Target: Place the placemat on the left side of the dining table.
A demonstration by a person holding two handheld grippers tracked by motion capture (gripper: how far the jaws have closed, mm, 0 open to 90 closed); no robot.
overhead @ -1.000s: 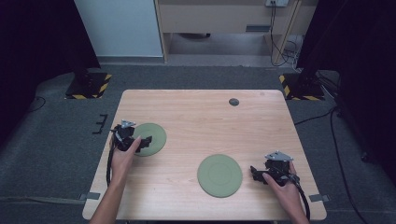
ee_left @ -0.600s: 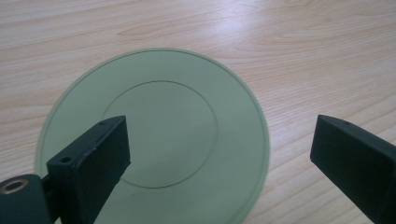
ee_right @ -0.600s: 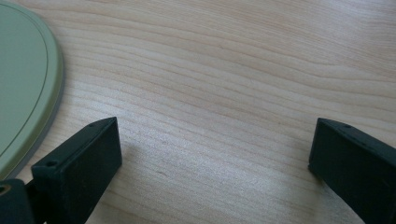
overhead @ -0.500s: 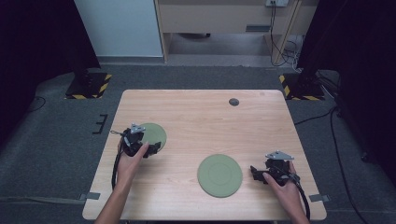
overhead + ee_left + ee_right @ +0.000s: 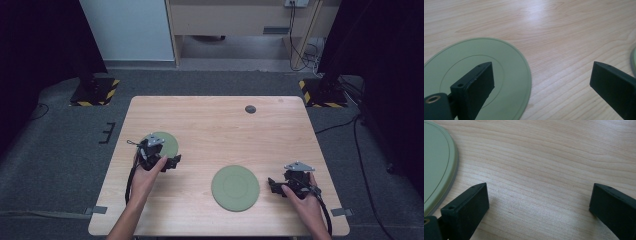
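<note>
Two flat green plates lie on the wooden table (image 5: 210, 130). In the high view the smaller plate (image 5: 167, 142) is at the left and the larger plate (image 5: 235, 188) at the front middle. My left gripper (image 5: 174, 161) sits at the smaller plate's near right edge, pointing right, open and holding nothing. The left gripper view puts its left jaw above the smaller plate (image 5: 506, 65), with bare wood between the jaws of the left gripper (image 5: 541, 72). My right gripper (image 5: 273, 184) is open just right of the larger plate. The right gripper view has the plate's rim (image 5: 439, 162) left of the right gripper (image 5: 539, 191).
A small dark round disc (image 5: 250, 109) is set in the table near its far edge. A sliver of the larger plate (image 5: 634, 58) shows at the right edge of the left gripper view. Dark carpet surrounds the table, with cables at the right.
My left gripper has slid to the right along the smaller plate's near side, uncovering more of the plate. The right gripper has stayed put.
</note>
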